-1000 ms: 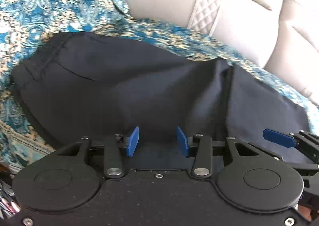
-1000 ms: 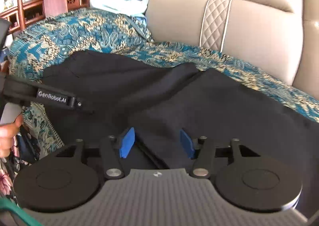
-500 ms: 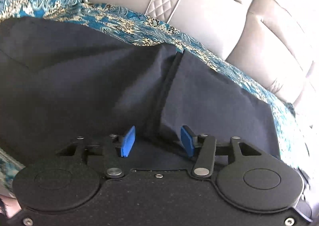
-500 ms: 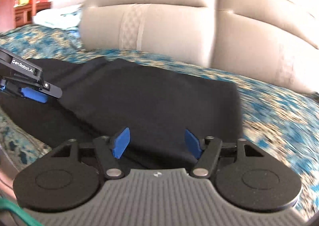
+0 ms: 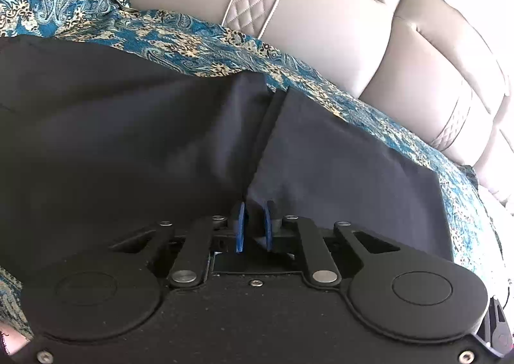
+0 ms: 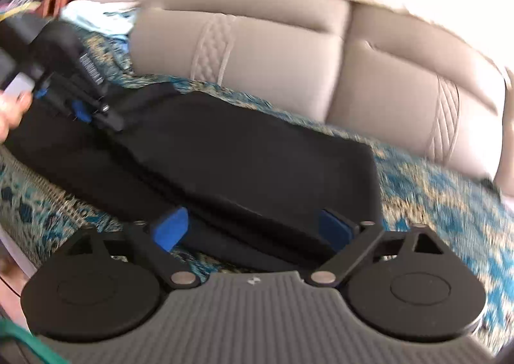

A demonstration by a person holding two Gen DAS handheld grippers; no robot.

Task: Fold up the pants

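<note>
My left fingers (image 5: 253, 226) are closing to a narrow gap, pinching a ridge of the dark pants (image 5: 128, 145) low in the frame's centre. My right fingers (image 6: 253, 229) are opening, spread wide, over the pants' near edge with no pad pressing it. The pants lie flat across a blue paisley cover (image 6: 433, 200), with a beige sofa back (image 6: 273, 52) above. At upper left of the right view, a hand (image 6: 13, 110) grips the left tool.
</note>
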